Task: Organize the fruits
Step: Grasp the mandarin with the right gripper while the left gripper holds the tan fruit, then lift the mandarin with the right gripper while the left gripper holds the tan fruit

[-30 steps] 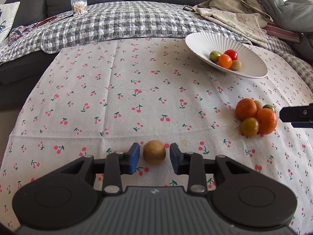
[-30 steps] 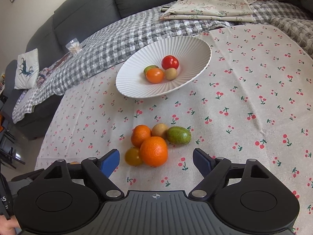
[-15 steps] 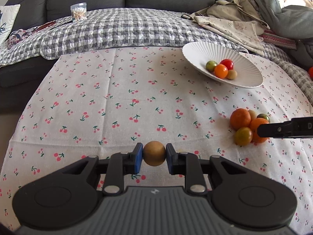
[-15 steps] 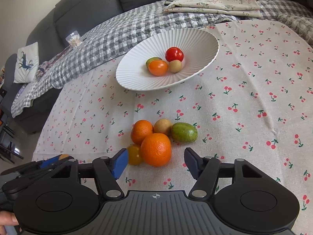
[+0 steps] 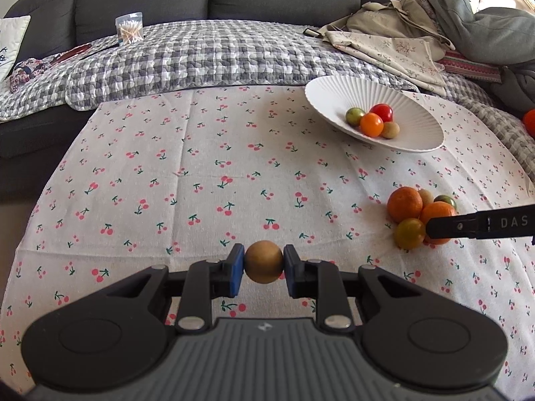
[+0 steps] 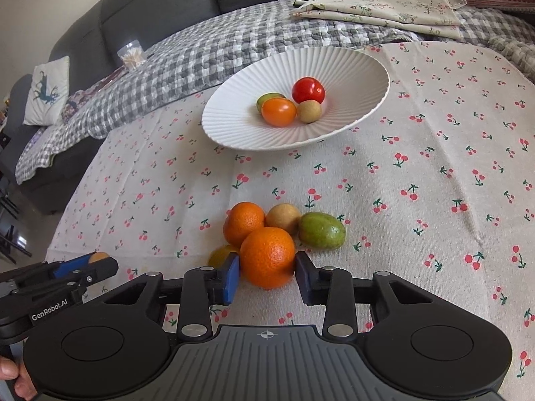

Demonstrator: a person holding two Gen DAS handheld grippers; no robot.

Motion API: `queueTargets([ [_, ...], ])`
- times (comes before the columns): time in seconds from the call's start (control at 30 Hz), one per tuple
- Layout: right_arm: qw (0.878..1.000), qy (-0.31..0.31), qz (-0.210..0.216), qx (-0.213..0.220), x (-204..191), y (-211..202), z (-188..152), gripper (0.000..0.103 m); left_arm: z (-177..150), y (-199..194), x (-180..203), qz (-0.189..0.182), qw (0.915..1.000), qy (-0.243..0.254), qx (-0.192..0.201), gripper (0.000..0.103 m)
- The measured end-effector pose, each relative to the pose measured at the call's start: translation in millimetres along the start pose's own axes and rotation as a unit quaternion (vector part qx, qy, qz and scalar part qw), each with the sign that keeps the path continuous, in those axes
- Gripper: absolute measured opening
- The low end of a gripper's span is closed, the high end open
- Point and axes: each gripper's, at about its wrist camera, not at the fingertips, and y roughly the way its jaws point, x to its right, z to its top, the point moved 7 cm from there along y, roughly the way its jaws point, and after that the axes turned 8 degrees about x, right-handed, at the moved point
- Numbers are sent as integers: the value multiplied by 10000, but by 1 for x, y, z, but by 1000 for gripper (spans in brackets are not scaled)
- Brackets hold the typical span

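My left gripper [image 5: 263, 265] is shut on a round brown fruit [image 5: 263, 261] and holds it above the cherry-print tablecloth. My right gripper [image 6: 267, 269] has closed its pads on the nearest orange [image 6: 267, 255] of a fruit pile: a second orange [image 6: 243, 222], a tan fruit [image 6: 283, 218], a green fruit [image 6: 321, 230] and a yellow-green fruit [image 6: 220, 255]. The pile also shows in the left wrist view [image 5: 413, 215]. A white ribbed bowl [image 6: 351, 70] holds a red, an orange, a green and a tan fruit.
The tablecloth [image 5: 200, 173] covers a low table before a grey sofa with a checked quilt [image 5: 200, 53]. A jar of cotton swabs [image 5: 129, 30] and folded cloths [image 6: 394, 3] lie on the quilt. The left gripper shows at left in the right wrist view [image 6: 77, 267].
My left gripper closed on the brown fruit and lifted it. My right gripper moved forward to the pile and closed around the nearest orange.
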Motion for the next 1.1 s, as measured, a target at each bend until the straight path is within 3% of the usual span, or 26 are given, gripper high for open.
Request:
queueTargets([
  [0.53,9986,487,188,24,20,-27,16,34,18,-6,-4,11,9997,-136,203,23],
  [1.1,9937,1001,-8,494,71,-47,60,34,58,9,33,-164,9980,370,488,23],
])
